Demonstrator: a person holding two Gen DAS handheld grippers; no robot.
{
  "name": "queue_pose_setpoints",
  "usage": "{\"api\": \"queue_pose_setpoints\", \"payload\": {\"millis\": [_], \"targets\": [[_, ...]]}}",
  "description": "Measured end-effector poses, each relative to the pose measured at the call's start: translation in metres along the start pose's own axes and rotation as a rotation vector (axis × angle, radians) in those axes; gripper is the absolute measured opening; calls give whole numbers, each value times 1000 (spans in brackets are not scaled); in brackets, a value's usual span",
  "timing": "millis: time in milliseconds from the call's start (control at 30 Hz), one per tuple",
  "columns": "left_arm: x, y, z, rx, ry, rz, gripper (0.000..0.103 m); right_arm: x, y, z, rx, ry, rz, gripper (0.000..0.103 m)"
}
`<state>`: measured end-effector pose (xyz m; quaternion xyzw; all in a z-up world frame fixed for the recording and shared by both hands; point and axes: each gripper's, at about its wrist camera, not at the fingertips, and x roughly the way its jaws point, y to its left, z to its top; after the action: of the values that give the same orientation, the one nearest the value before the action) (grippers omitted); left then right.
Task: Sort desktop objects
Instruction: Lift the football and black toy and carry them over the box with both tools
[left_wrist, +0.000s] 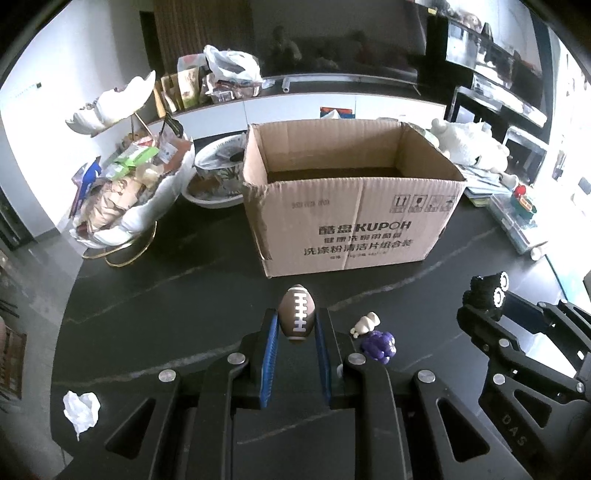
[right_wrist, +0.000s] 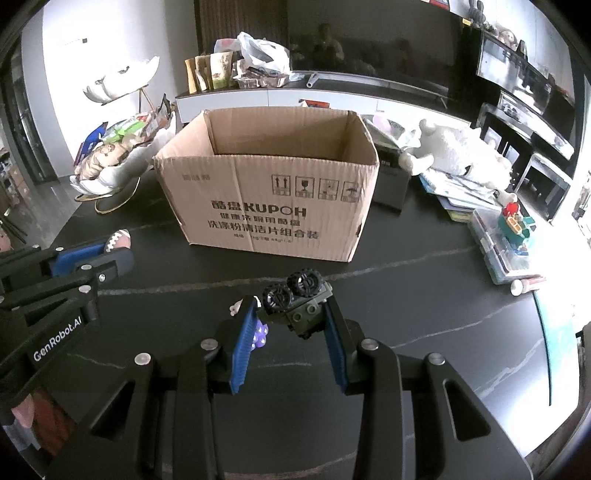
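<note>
While left tongs (left_wrist: 296, 325) clamp the football (left_wrist: 296, 314), right tongs (right_wrist: 291, 317) grip a seemingly half-hidden toy truck (right_wrist: 299, 301).

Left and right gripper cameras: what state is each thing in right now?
Left gripper: shut on the brown toy football.
Right gripper: shut on the dark green toy truck, wheels up.
Brown cardboard box: open, upright.
Purple figurine: loose on the table.
Cream figurine: lying loose.
White crumpled tissue: loose.
</note>
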<state>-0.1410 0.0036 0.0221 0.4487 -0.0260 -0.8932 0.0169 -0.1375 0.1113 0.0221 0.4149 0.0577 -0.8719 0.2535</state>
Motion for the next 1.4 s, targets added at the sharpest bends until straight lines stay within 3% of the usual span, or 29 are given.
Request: {"api": "queue_pose_setpoints", "payload": {"millis": [567,1400], "targets": [[-13,4,27,8,-54,-3,18,-18,3,31,-34,-59,-4,33],[2,12,82,17,-80,9,18,3,-2,83,-48,-76,0,33]]}}
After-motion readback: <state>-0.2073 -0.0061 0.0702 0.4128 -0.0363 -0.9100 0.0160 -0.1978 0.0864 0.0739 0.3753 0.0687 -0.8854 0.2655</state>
